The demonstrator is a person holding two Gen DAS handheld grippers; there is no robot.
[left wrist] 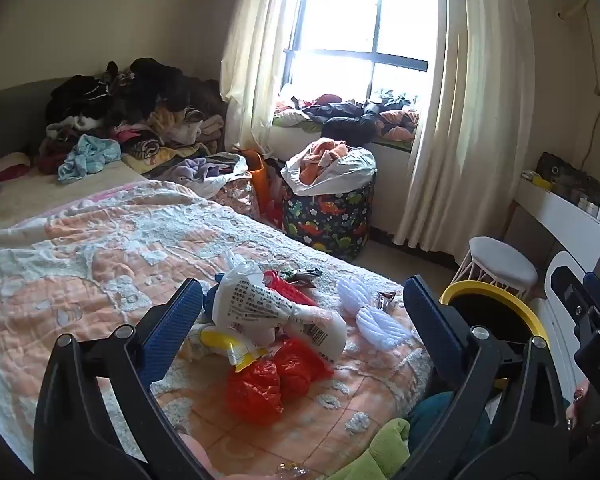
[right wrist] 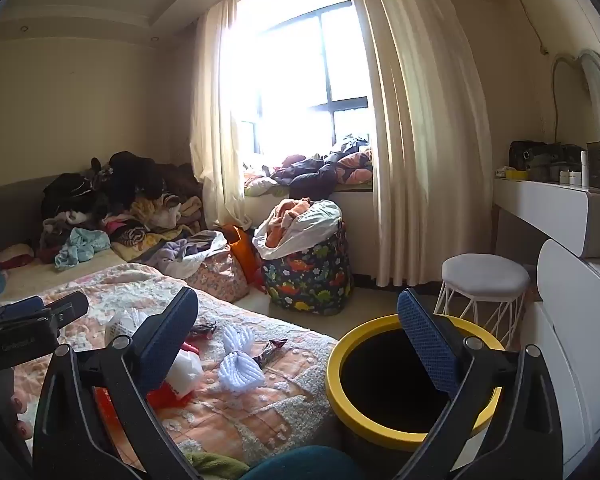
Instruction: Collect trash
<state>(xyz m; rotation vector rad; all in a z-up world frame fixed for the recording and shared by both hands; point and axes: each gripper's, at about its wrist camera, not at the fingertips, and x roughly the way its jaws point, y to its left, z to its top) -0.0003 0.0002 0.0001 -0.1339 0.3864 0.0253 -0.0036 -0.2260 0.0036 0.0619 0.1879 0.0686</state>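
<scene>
Trash (left wrist: 278, 320) lay heaped on the bed's (left wrist: 80, 248) near corner, left of the yellow-rimmed bin (right wrist: 412, 376), and both grippers' spread, empty jaws risked snagging the quilt.

Two white foam nets (left wrist: 354, 292), one red bag (left wrist: 276, 380), one yellow-rimmed bin (right wrist: 412, 376), one stool (right wrist: 482, 276).
</scene>
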